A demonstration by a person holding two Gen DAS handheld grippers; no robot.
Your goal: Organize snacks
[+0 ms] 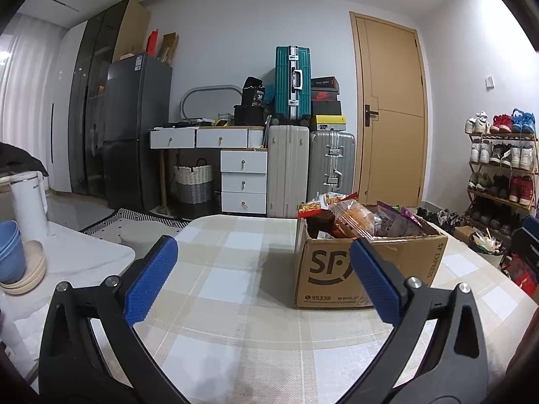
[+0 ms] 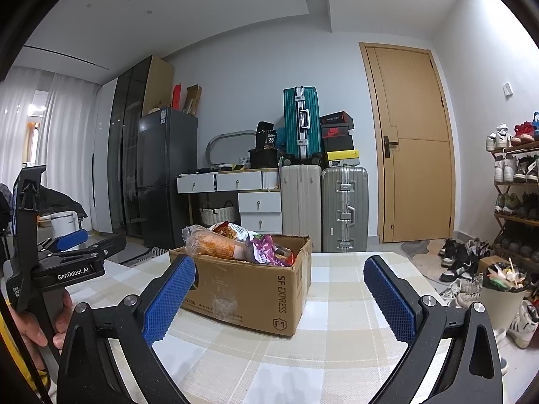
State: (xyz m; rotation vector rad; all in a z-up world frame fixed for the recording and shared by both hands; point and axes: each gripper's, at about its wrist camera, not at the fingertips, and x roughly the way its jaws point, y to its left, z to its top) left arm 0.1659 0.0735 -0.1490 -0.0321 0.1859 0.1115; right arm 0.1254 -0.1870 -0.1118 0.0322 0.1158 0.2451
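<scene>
A brown cardboard box [image 1: 363, 269] printed SF Express stands on the checked tablecloth, filled with several snack packets [image 1: 350, 219]. In the left wrist view my left gripper [image 1: 262, 262] is open and empty, with the box just behind its right finger. The right wrist view shows the same box [image 2: 249, 289] ahead and to the left, with an orange bread bag [image 2: 212, 245] and a purple packet [image 2: 266, 250] sticking out. My right gripper [image 2: 279, 279] is open and empty, its left finger in front of the box's near corner. The left gripper [image 2: 72, 252] shows at the far left, held by a hand.
The table [image 1: 229, 289] has bare cloth left of the box. A white kettle [image 1: 28, 205] and blue bowls [image 1: 11, 252] sit on a side counter at left. Suitcases [image 1: 291, 80], drawers, a fridge and a door stand behind. A shoe rack [image 2: 515, 181] and bin [image 2: 503, 289] are right.
</scene>
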